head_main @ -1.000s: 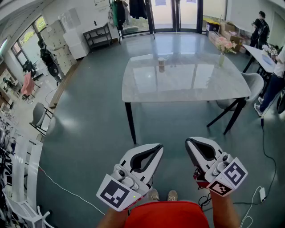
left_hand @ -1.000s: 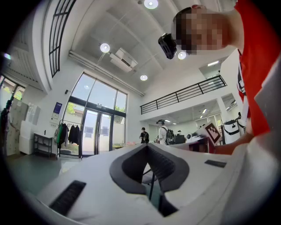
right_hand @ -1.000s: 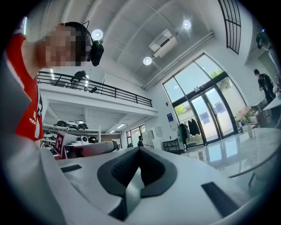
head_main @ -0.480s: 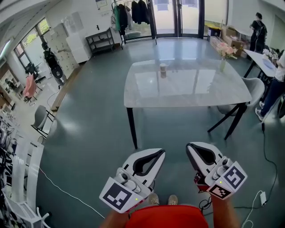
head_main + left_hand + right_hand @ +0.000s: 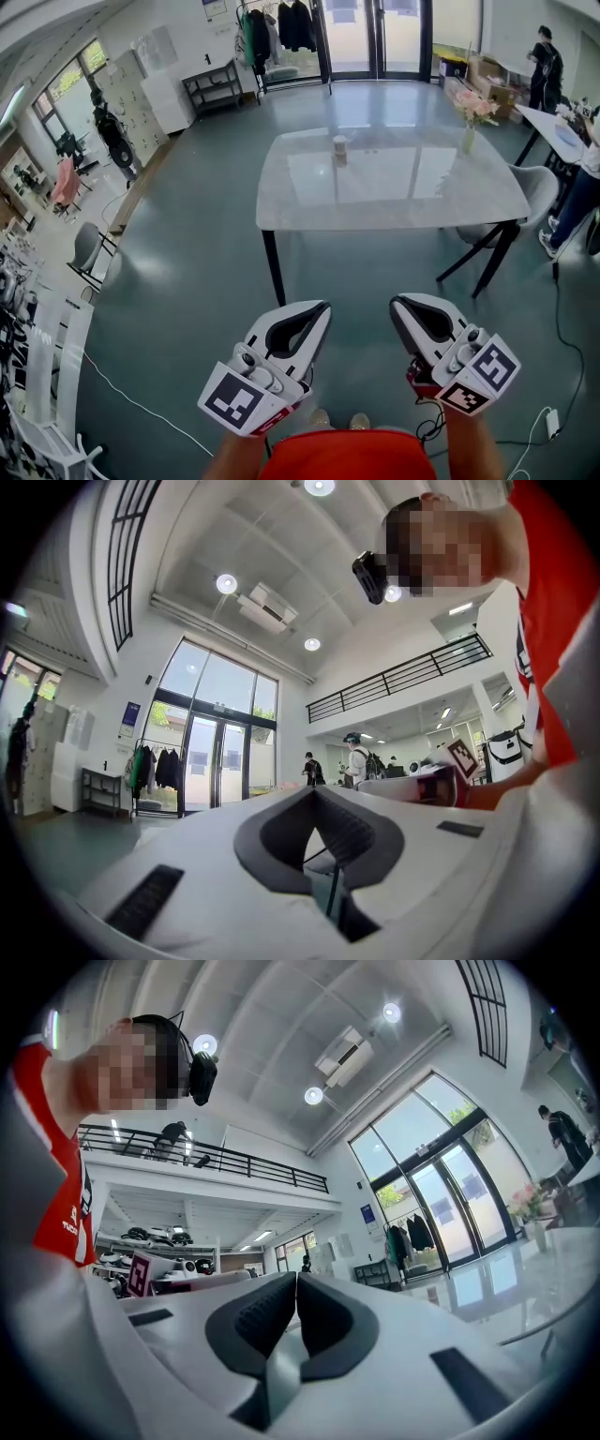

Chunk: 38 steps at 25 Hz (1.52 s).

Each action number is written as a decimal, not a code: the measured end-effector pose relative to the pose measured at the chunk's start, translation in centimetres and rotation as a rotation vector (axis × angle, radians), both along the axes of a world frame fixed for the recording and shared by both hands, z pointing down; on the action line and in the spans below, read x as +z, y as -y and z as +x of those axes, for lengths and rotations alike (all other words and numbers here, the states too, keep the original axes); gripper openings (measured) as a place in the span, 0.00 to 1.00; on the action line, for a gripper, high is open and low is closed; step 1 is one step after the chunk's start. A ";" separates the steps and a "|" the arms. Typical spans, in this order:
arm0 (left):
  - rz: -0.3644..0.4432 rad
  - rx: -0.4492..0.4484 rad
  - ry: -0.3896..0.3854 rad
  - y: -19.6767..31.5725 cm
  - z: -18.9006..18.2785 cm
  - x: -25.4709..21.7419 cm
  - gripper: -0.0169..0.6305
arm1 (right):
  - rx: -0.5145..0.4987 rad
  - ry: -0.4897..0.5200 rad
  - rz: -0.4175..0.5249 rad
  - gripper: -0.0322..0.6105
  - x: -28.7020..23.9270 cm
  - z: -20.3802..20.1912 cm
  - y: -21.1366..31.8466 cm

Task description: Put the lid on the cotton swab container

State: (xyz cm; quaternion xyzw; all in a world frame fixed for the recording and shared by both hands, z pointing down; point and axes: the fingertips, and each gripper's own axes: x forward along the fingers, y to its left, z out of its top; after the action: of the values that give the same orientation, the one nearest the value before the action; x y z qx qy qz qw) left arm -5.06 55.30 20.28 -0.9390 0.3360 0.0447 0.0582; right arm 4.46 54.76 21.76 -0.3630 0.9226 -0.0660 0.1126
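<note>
Held the white left gripper (image 5: 323, 306) clenched empty, the white right gripper (image 5: 396, 301) empty too, jaws just easing apart a sliver (both far from the small cylindrical cotton swab container (image 5: 340, 148) on the glossy grey tabletop (image 5: 394, 187)).

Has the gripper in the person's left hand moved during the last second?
Yes. In the head view the left gripper has shifted slightly left, closer to the front table leg.

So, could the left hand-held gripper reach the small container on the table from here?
Probably not yet: the left hand-held gripper hangs near the person's body, while the container stands far across the table, beyond open floor. Nothing blocks the way.
</note>
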 end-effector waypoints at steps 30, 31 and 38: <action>-0.019 -0.024 0.032 28.3 -4.7 2.5 0.04 | 0.110 -0.094 -0.013 0.06 1.7 -0.7 27.0; -0.013 -0.020 0.029 29.6 -5.0 2.3 0.04 | 0.117 -0.094 -0.015 0.06 1.6 -0.9 28.1; -0.022 -0.028 0.029 36.5 -6.4 2.9 0.04 | 0.132 -0.113 -0.015 0.06 1.5 -1.5 33.8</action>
State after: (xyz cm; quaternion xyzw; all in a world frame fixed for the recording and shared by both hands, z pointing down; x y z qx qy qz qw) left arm -11.43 18.82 23.21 -0.9354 0.3485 0.0263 0.0533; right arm 2.98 20.95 23.25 -0.4268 0.9011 -0.0447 0.0617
